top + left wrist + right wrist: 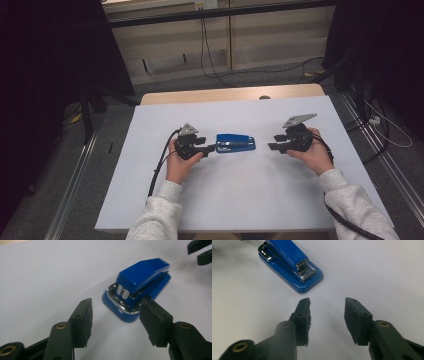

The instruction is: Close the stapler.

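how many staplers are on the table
1. A blue stapler lies on the white table, near its middle, between the left tool and the right tool. Both tools are open and neither grips it.

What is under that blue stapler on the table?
The blue stapler lies flat on a white sheet that covers the table; bare wood shows at the far edge. The patch right beneath the stapler is hidden by its base.

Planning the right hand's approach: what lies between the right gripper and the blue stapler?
Nothing: in the right gripper view, bare white table separates the open right gripper from the blue stapler.
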